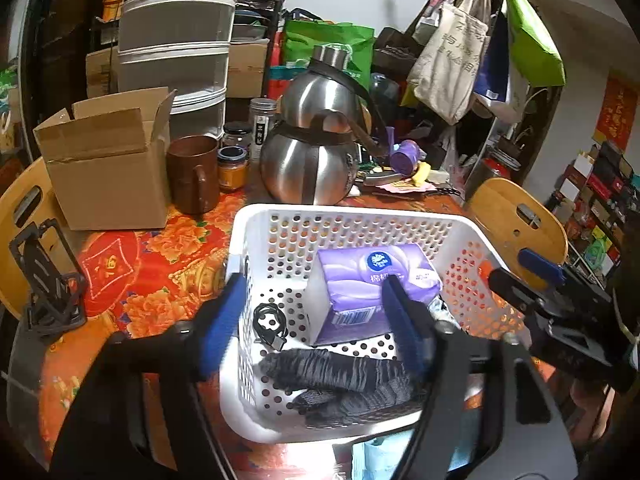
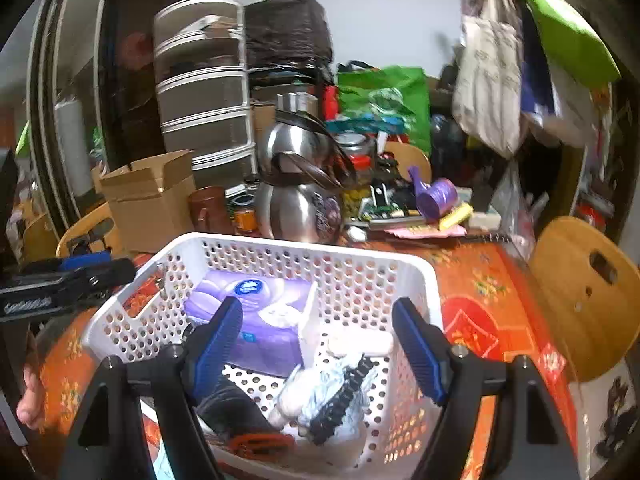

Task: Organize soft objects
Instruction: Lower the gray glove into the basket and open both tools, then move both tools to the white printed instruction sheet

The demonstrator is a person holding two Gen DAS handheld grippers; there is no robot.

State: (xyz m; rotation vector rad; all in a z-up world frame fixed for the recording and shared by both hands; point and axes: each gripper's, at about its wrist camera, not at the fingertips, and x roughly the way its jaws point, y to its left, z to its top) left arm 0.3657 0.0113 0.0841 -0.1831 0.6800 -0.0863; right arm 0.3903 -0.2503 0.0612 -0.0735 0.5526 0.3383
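Over red floral tablecloth (image 1: 168, 264), tilted down above white basket (image 1: 360, 212): left gripper (image 1: 316, 316) and right gripper (image 2: 320, 344), both spread wide, grasping nothing, tissue pack (image 1: 372, 280) toward twelve o'clock

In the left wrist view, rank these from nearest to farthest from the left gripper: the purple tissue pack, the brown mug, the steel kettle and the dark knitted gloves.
From the left gripper:
1. Dark knitted gloves, in the basket just below the fingers.
2. Purple tissue pack, mid-basket.
3. Brown mug and steel kettle, both beyond the basket: too close to call.
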